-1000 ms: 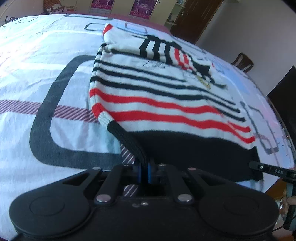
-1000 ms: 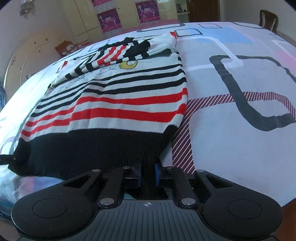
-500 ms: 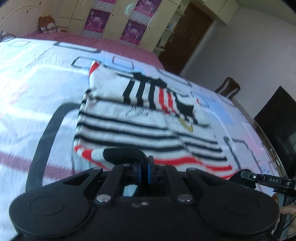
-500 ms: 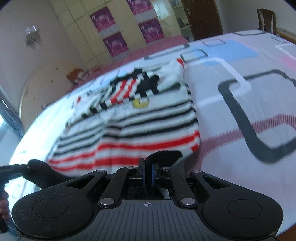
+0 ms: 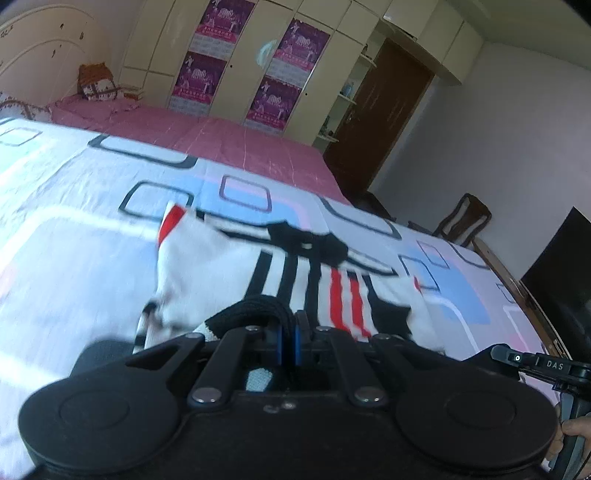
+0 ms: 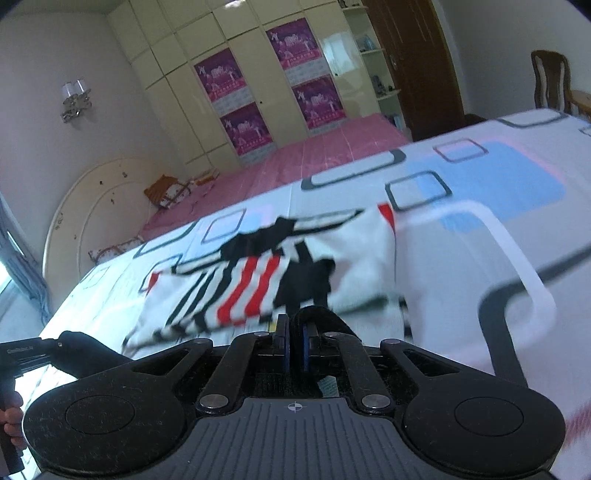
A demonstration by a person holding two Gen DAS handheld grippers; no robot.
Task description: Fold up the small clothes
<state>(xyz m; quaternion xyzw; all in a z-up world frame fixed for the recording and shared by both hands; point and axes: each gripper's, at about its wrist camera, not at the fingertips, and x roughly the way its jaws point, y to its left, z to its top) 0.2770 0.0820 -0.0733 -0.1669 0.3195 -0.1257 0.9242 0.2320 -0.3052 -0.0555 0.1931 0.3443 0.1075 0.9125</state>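
Cream wardrobe doors point(image 5: 236, 55) with purple posters are filling the background behind a bed point(image 5: 74, 229) spread with a sheet of rounded-rectangle prints. Lying on it is a striped sweater point(image 5: 229, 273) in white, black and red. Its black hem point(image 5: 255, 310) is being pinched by the left tool point(image 5: 289, 332), and the right tool point(image 6: 294, 345) is likewise clamping the hem at its own corner.

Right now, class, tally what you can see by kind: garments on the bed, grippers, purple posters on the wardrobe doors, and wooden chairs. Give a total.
Striped sweater: 1
Grippers: 2, the left gripper and the right gripper, each shut on the sweater's black hem
Purple posters: 4
Wooden chair: 1
Total: 8
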